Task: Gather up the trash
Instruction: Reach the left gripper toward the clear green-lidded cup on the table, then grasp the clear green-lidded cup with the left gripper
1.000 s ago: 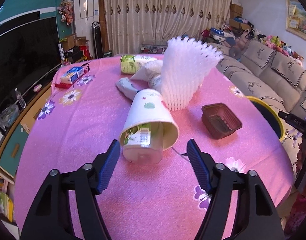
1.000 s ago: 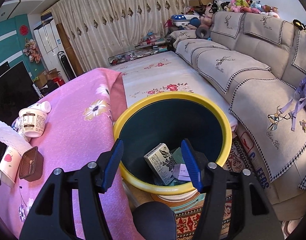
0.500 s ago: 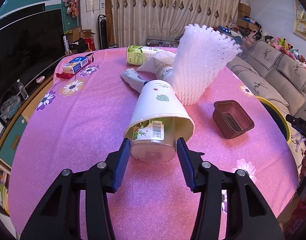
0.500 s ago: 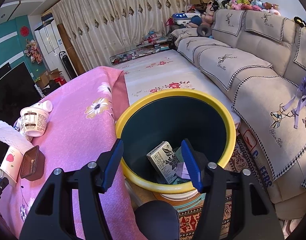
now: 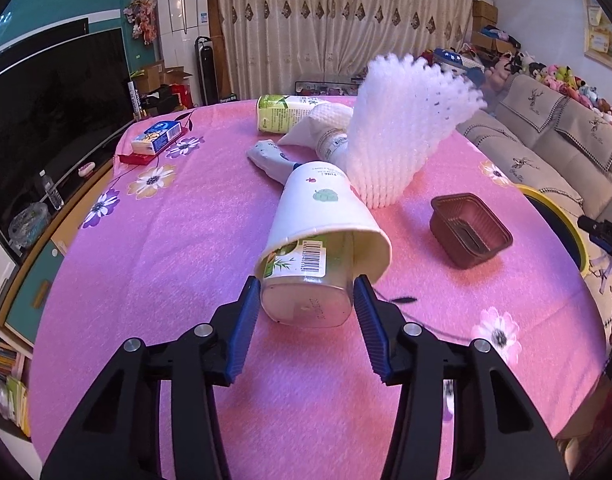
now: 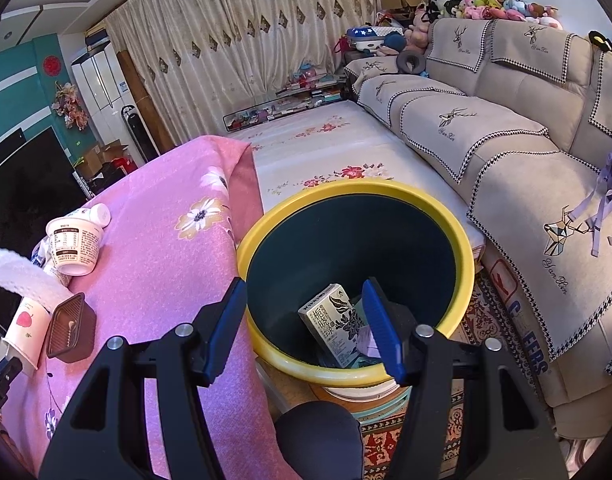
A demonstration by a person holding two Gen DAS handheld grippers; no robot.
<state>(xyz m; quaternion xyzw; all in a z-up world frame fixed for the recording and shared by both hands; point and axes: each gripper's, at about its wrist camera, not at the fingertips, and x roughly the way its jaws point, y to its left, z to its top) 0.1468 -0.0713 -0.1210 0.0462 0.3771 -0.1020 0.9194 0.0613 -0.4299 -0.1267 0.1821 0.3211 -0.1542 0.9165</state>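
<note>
Pink tablecloth (image 5: 178, 240): foam net (image 5: 402, 136), brown tray (image 5: 468, 228) behind gripped cup (image 5: 306, 280).

Left gripper (image 5: 307, 294) has advanced on the plastic cup (image 5: 306, 292) nested in the toppled paper cup (image 5: 326, 220); a second ago its blue pads (image 5: 246, 320) stood wide and short of the cup, now they have narrowed to flank its base at 9 and 3 o'clock, seemingly touching. Cups appear unmoved on the pink tablecloth (image 5: 166, 260). Right gripper (image 6: 304, 310) view has slid slightly toward 9 o'clock over the yellow-rimmed bin (image 6: 462, 240).
</note>
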